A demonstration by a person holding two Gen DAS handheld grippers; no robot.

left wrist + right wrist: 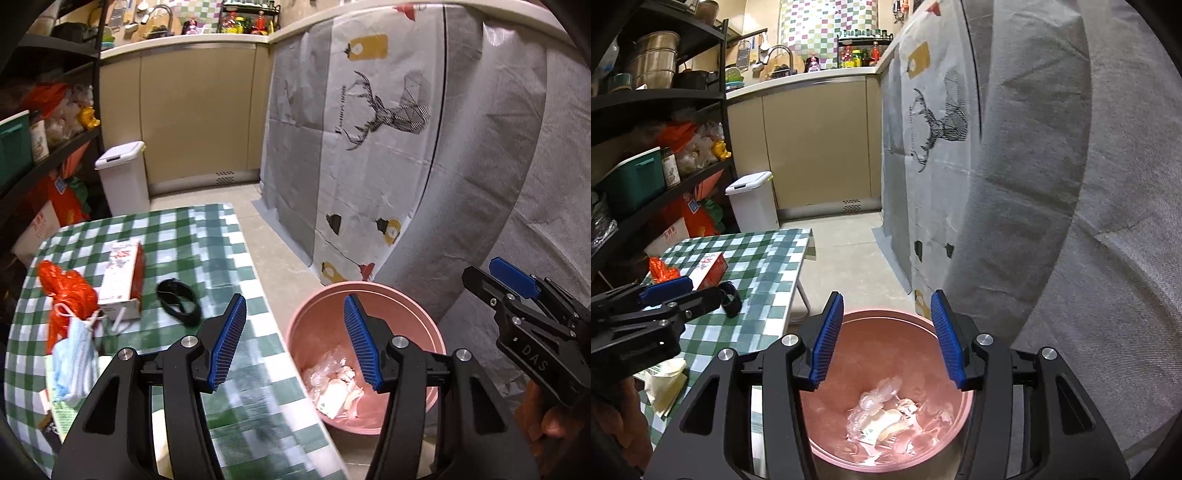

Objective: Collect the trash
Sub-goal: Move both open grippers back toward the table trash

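A pink bin (pixel 424 314) (pixel 879 325) stands on the floor beside the table, with crumpled plastic and paper scraps (pixel 338 387) (pixel 882 410) at its bottom. My right gripper (pixel 886 332) hangs open above the bin, nothing between its blue pads. My left gripper (pixel 295 334) is open and empty over the table's right edge. On the green checked tablecloth (pixel 173 236) (pixel 764 258) lie a red and white carton (pixel 123 280) (pixel 711 269), an orange plastic bag (pixel 64 295) (pixel 663 271), a blue face mask (pixel 72 358), a black band (pixel 177 301) (pixel 731 295) and folded paper (pixel 666 384).
A white lidded bin (pixel 123 177) (pixel 751 203) stands by the beige cabinets (pixel 195 110). A dark shelf rack (pixel 44 147) (pixel 646 147) with bags and boxes lines the left. A covered appliance (pixel 369 147) (pixel 1015 184) rises at the right. Bare floor (pixel 273 236) lies between table and appliance.
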